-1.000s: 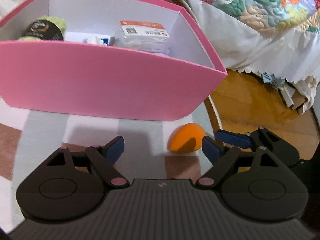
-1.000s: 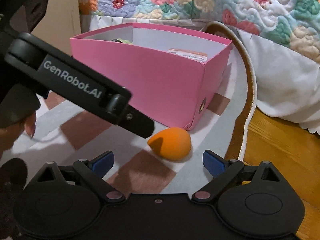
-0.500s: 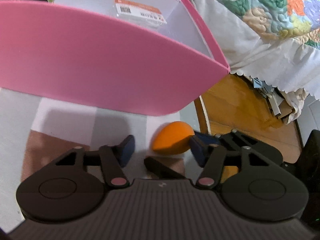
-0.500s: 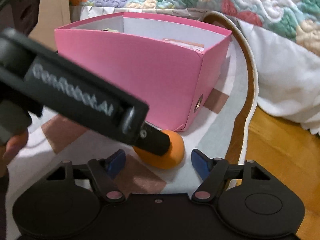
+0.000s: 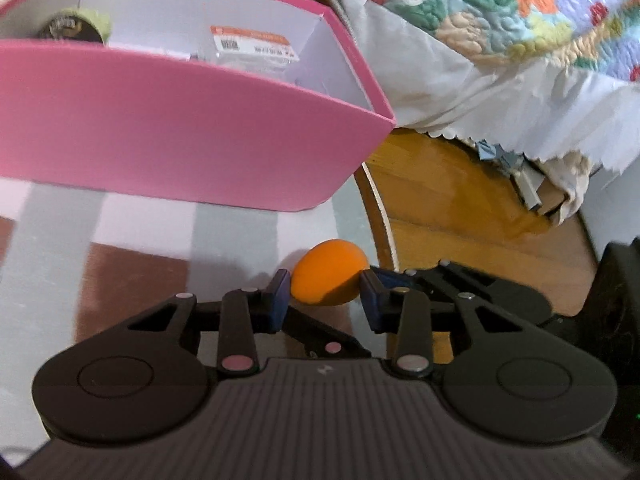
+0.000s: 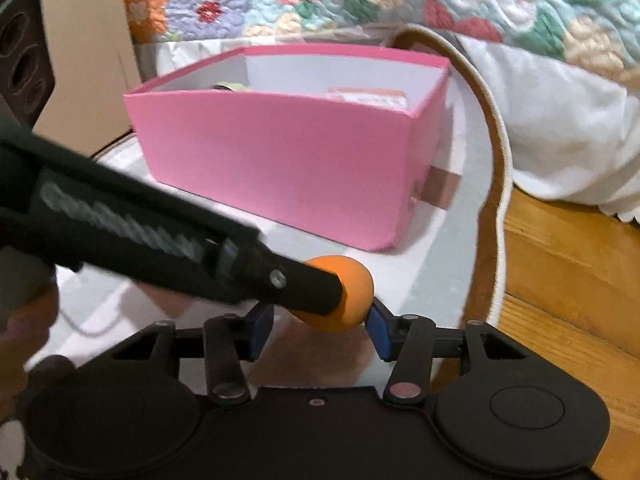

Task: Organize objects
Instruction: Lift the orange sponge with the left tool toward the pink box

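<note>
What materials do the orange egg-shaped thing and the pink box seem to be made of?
The orange egg-shaped thing looks like soft matte foam, perhaps a makeup sponge: no shine, smooth and rounded. The pink box seems to be stiff cardboard with a matte pink outside and white inside: thin flat walls and sharp folded corners.

Warm, even indoor light; soft shadow under the pink box (image 5: 168,132). Fisheye bends the edges, and motion blur smears the left gripper (image 6: 120,232).
</note>
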### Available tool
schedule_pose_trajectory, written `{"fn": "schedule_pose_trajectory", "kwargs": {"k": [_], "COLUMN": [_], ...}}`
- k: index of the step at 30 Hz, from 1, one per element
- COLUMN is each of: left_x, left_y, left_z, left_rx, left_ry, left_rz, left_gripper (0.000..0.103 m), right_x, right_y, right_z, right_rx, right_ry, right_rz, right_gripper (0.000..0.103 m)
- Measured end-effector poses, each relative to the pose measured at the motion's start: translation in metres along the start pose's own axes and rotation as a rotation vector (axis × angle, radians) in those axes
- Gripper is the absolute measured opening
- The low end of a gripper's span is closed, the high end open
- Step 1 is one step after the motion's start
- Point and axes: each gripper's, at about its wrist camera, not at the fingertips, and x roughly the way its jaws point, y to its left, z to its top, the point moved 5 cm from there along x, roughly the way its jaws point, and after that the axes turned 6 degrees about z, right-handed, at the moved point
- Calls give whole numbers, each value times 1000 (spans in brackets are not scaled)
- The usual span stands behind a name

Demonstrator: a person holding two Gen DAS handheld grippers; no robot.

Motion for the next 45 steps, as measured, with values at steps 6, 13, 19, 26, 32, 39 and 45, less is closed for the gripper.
{"fn": "schedule_pose_trajectory", "kwargs": {"k": [6,13,19,26,32,39,45], "left_x": [-36,-66,-86,-107,-131,-164,-177], "left_y": [1,-7,-9,-9,-12,-17,-10], "left_z": [-3,-7,-7,-5,8,40,76], "left_rx": [9,66,72,64,65,94,107], "left_ry": [-51,-27,-6,-9,-21,-76,-108], "left_rz": [-11,20,22,13,4,-10,-3], "left_gripper": [36,36,37,37,37,37,37], "right_x": [-19,-37,-50,-63,-79,-102,-102], "right_y": [26,49,62,72,82,90,93], "right_z": [13,21,23,32,48,87,122], "right_rx": [2,-24,-12,-17,-33,-78,-169], "right_ry": [-29,-3,10,4,-14,-69,-106], "right_rz": [0,2,12,33,41,50,50], "right_gripper": [68,68,68,68,68,68,68]}}
